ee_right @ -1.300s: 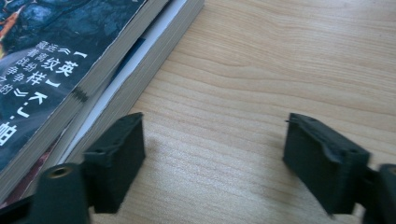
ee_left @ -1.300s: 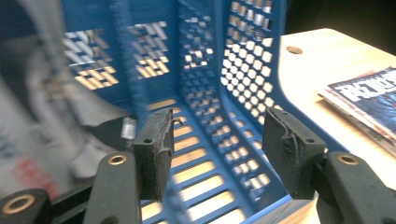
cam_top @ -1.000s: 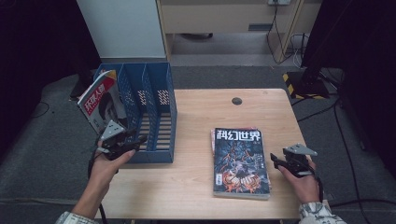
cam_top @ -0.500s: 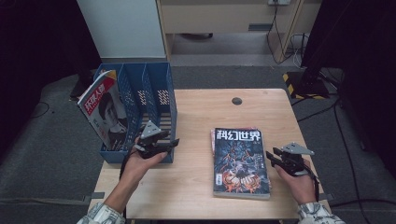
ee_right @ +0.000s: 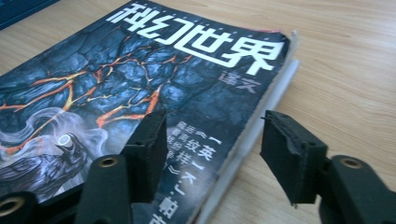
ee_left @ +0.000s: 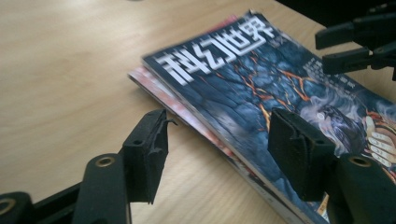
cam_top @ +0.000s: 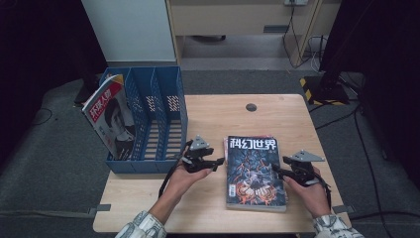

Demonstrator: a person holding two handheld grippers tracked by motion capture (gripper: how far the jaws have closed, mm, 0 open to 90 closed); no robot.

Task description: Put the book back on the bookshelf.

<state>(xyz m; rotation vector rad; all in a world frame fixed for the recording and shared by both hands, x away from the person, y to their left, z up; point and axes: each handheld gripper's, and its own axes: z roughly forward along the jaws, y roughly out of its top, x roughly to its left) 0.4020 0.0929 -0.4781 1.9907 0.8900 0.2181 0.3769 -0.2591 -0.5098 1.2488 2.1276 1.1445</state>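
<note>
Magazine (cam_top: 255, 171) titled 科幻世界, flat on table (cam_top: 213, 114); left gripper (cam_top: 214, 162), right gripper (cam_top: 276, 171) fingers spread beside it.

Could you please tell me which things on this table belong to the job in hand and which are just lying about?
In the job:
- dark-covered magazine, top of a small stack
- left hand-held gripper, open at its left edge
- right hand-held gripper, open at its right edge

Lying about:
- blue file rack
- red-covered magazine standing in the rack
- round cable hole in the table
</note>
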